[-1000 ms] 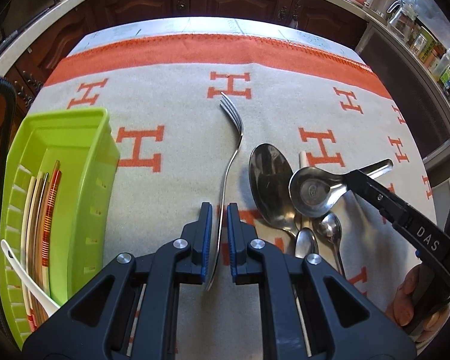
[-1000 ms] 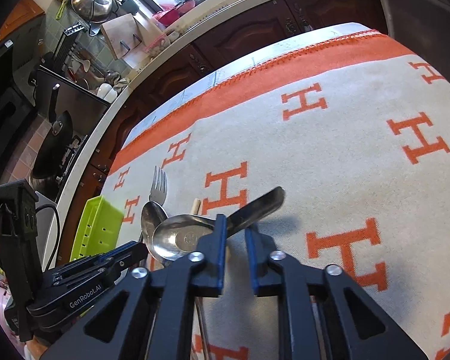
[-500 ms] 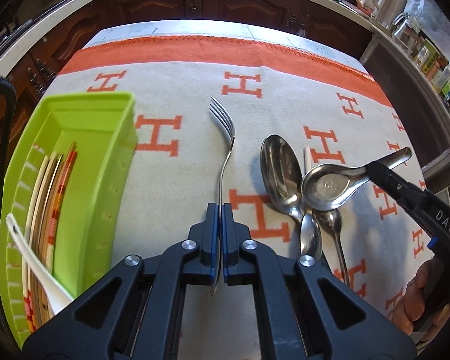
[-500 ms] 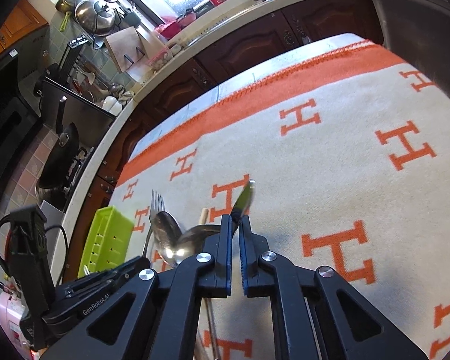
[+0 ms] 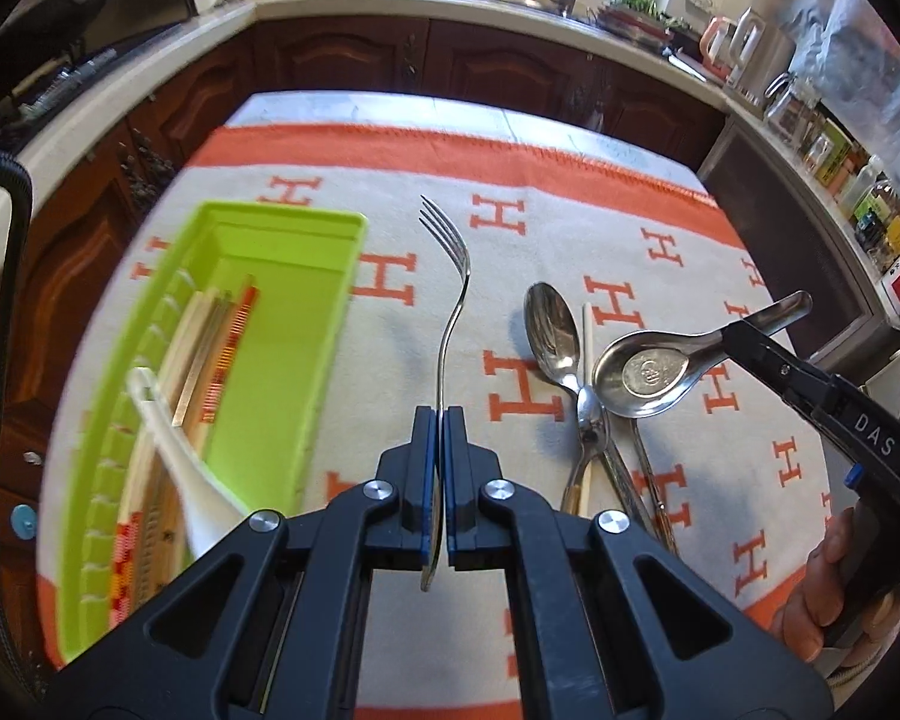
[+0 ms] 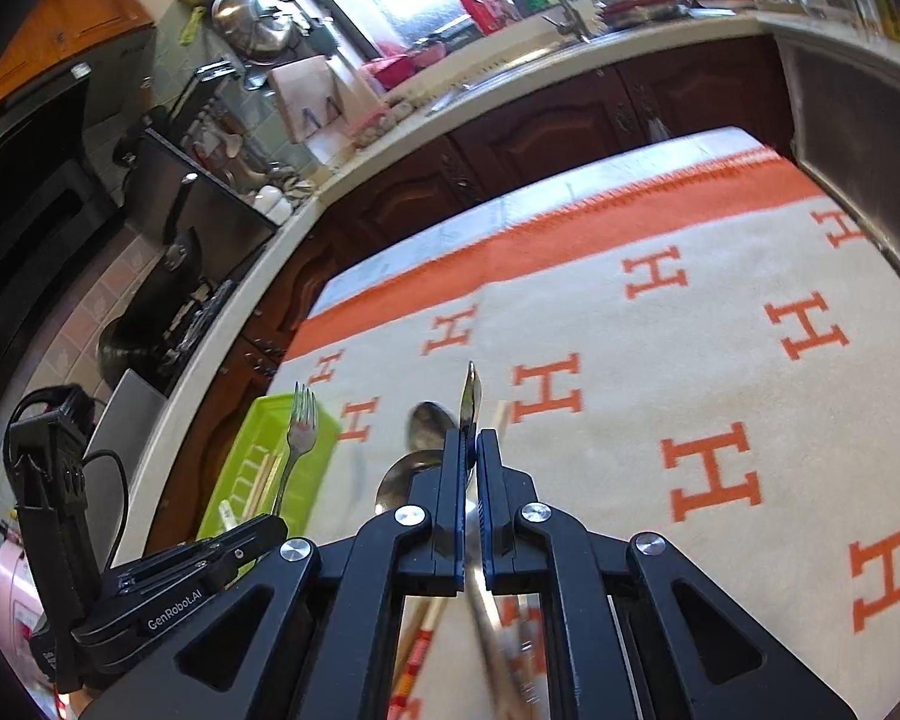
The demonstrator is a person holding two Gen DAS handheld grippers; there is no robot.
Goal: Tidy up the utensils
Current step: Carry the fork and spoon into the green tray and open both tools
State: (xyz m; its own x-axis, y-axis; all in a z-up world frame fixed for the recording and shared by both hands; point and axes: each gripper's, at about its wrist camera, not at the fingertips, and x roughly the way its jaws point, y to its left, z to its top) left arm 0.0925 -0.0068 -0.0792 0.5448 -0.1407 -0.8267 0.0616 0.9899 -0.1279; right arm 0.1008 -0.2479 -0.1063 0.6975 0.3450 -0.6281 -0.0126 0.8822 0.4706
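My left gripper (image 5: 440,420) is shut on the handle of a steel fork (image 5: 450,276) and holds it lifted above the cloth, tines pointing away. The fork also shows in the right wrist view (image 6: 299,426). My right gripper (image 6: 469,441) is shut on the handle of a steel soup spoon (image 5: 648,372), raised above the other cutlery; it shows in the left wrist view (image 5: 744,336). A green tray (image 5: 294,360) to the left holds chopsticks (image 5: 210,354) and a white spoon (image 5: 174,444).
A large steel spoon (image 5: 549,324), smaller spoons (image 5: 591,414) and a chopstick (image 5: 585,336) lie on the H-patterned cloth (image 5: 570,228) right of the fork. Dark cabinets and a counter run behind the table. A cable (image 5: 0,276) hangs at the left.
Both grippers closed, the left on the fork, the right on the soup spoon's handle. Both utensils have lifted off the cloth, and the left gripper has risen and tilted up.
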